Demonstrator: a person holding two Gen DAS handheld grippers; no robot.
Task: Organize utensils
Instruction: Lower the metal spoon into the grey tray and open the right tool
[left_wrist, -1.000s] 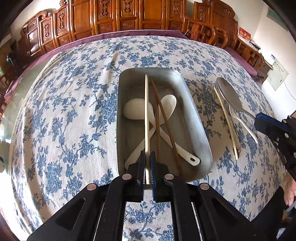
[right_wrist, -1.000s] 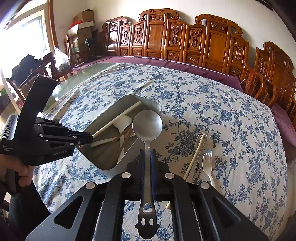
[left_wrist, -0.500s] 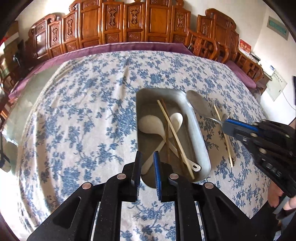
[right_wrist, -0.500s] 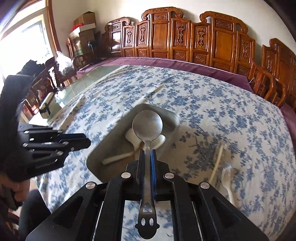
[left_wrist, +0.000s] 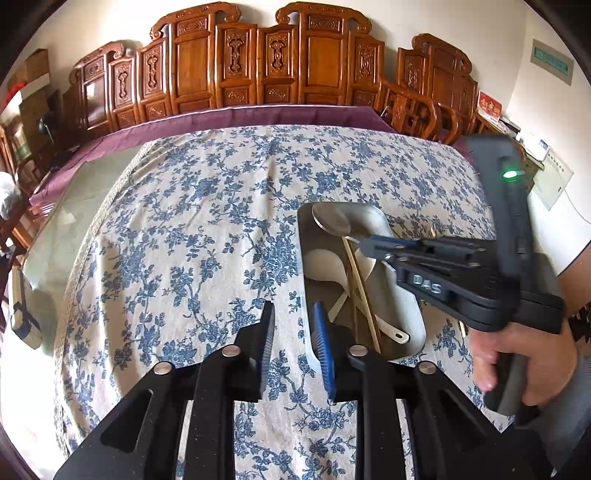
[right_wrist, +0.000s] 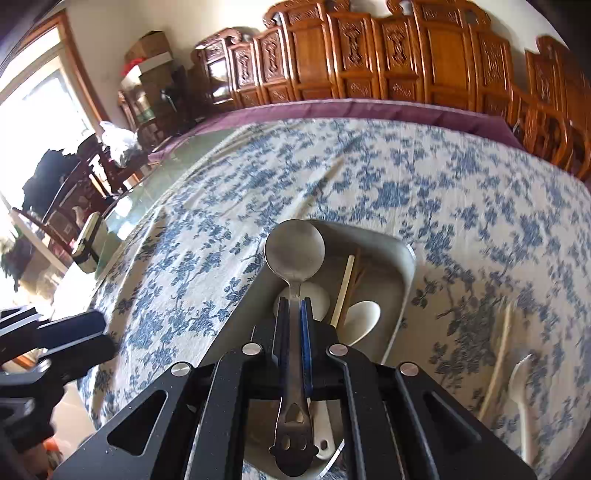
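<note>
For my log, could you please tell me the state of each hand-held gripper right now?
Left hand-held gripper: open, holding nothing.
Right hand-held gripper: closed on the metal spoon, over the tray.

carved wooden chairs (left_wrist: 258, 70), white wall (left_wrist: 546, 92), bright window (right_wrist: 33, 110)

Floral-clothed table (left_wrist: 207, 229), metal tray (left_wrist: 402, 310), chopstick (right_wrist: 496, 365), fork (right_wrist: 521, 391)

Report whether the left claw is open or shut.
Open. The left claw shows a clear gap between its fingers, with only the tablecloth visible there.
</note>
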